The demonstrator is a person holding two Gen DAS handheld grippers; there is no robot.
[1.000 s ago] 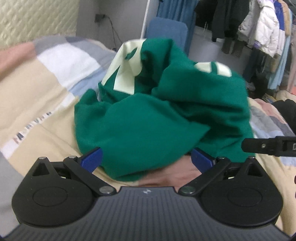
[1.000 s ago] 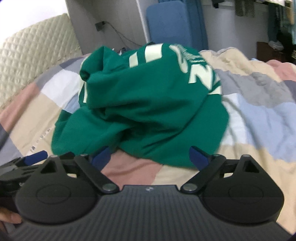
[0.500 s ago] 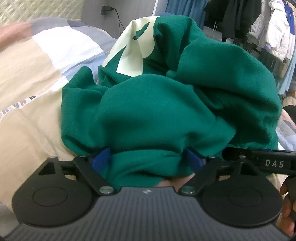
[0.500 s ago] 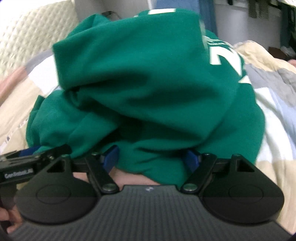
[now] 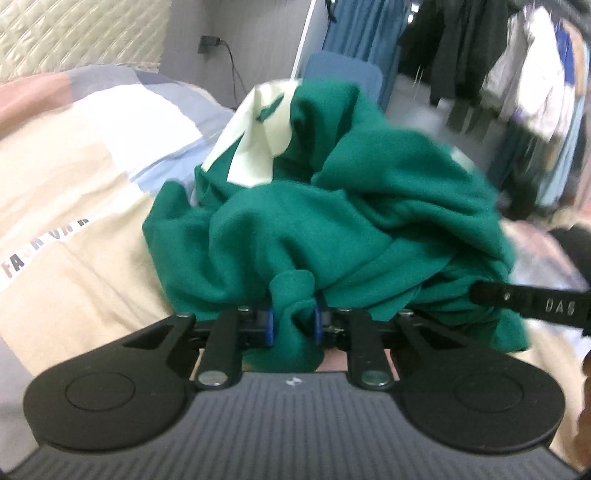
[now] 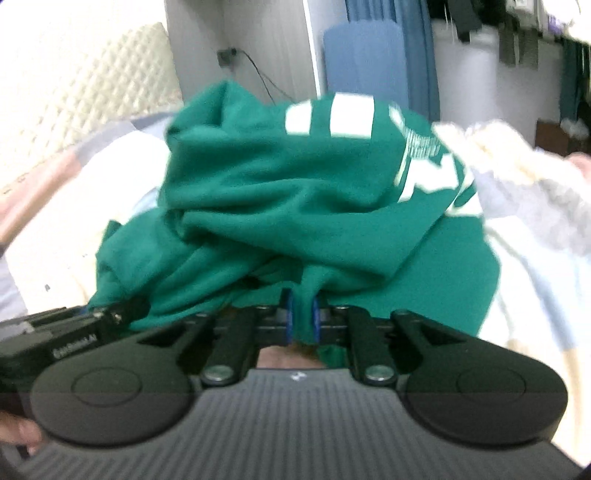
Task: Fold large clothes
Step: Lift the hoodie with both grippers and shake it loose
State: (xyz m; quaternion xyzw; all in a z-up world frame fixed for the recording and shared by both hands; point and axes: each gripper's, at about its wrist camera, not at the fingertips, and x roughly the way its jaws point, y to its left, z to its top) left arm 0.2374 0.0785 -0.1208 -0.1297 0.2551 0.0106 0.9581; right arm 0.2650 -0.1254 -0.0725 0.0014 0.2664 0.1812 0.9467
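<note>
A crumpled green sweatshirt with pale lettering lies heaped on the patchwork bedspread. My left gripper is at the heap's near edge, its jaws closing, and the blue pads pinch a bunched fold of green cloth. In the right wrist view the same sweatshirt fills the middle. My right gripper has its jaws closing tight on a thin fold at the near hem. Each gripper shows at the edge of the other's view: the right one, the left one.
The bedspread spreads to both sides of the heap. A quilted headboard stands at the back left. A blue padded chair back and a rack of hanging clothes stand beyond the bed.
Both grippers went from wide open around the sweatshirt's near edge to pinched on folds of it. The views pushed in close, then drew back a little, with the cloth bunched at the pads.
</note>
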